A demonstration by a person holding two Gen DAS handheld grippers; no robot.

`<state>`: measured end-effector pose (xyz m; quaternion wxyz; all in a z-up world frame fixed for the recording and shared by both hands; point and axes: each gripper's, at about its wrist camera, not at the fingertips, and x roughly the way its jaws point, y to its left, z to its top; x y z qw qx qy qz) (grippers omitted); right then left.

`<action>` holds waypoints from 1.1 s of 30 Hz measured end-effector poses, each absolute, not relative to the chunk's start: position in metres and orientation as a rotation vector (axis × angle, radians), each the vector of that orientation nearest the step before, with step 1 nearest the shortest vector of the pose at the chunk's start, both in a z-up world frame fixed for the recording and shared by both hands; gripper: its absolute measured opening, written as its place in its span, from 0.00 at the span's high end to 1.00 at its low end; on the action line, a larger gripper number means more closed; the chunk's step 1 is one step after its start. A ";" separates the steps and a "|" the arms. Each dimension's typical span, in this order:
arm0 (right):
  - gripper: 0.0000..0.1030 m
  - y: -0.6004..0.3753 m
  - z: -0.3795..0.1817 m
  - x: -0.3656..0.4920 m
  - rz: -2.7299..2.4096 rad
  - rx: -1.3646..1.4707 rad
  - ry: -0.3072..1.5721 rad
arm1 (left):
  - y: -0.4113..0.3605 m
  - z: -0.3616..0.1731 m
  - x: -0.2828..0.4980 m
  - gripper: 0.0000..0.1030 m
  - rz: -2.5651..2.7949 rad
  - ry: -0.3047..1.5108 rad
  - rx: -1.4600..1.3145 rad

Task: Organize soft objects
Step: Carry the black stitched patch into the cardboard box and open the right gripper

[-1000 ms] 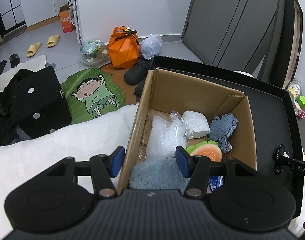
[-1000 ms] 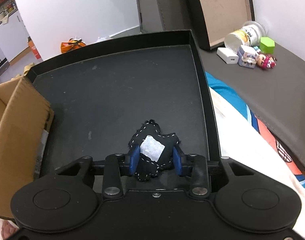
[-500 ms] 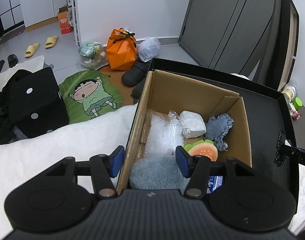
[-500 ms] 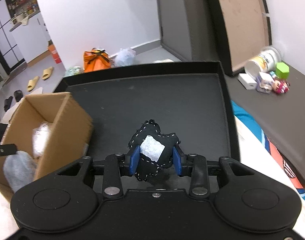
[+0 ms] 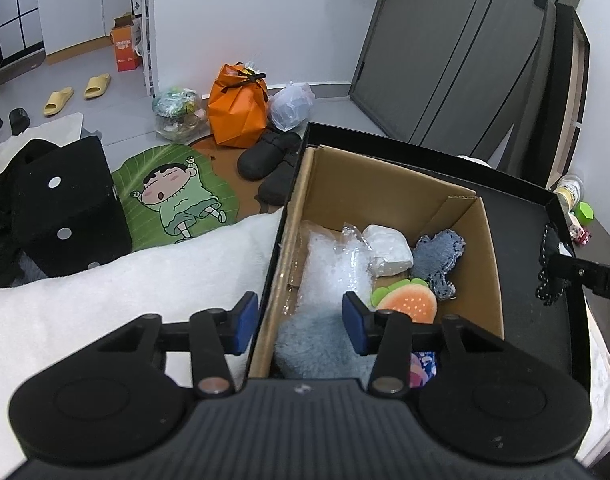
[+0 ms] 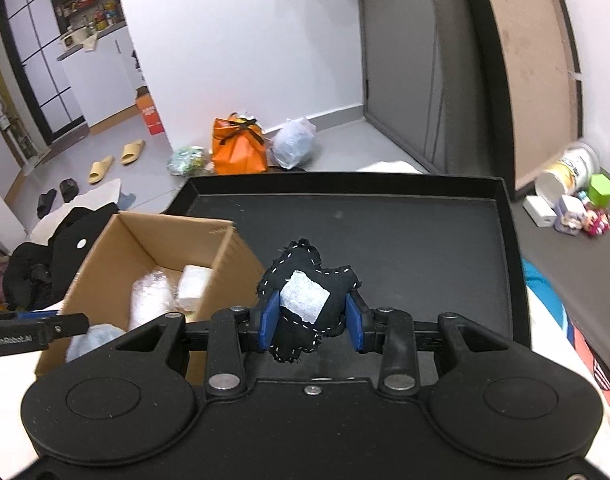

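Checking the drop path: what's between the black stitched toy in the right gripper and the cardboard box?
Only bare black tray floor; the right wrist view shows the black stitched toy, clamped in the right gripper, near the cardboard box wall.

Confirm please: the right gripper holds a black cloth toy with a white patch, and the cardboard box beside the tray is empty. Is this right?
Not quite. The right gripper does hold the black cloth toy, but the cardboard box is not empty. The left wrist view shows soft things inside it, such as a burger-shaped toy and a blue knitted piece.
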<state>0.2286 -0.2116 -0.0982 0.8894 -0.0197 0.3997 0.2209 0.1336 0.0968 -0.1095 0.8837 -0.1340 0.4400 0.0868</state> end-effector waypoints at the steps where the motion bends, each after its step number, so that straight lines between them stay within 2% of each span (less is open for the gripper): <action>1: 0.66 -0.208 -0.096 0.228 0.466 -0.043 0.827 | 0.099 -0.110 0.132 0.62 0.181 0.915 -0.284; 9: 0.65 -0.181 -0.087 0.226 0.517 -0.071 0.808 | 0.107 -0.111 0.128 0.74 0.181 0.912 -0.297; 19: 0.65 -0.147 -0.083 0.221 0.581 -0.124 0.804 | 0.111 -0.114 0.125 0.79 0.182 0.913 -0.293; 33: 0.63 -0.114 -0.085 0.214 0.629 -0.151 0.808 | 0.118 -0.120 0.121 0.90 0.160 0.915 -0.317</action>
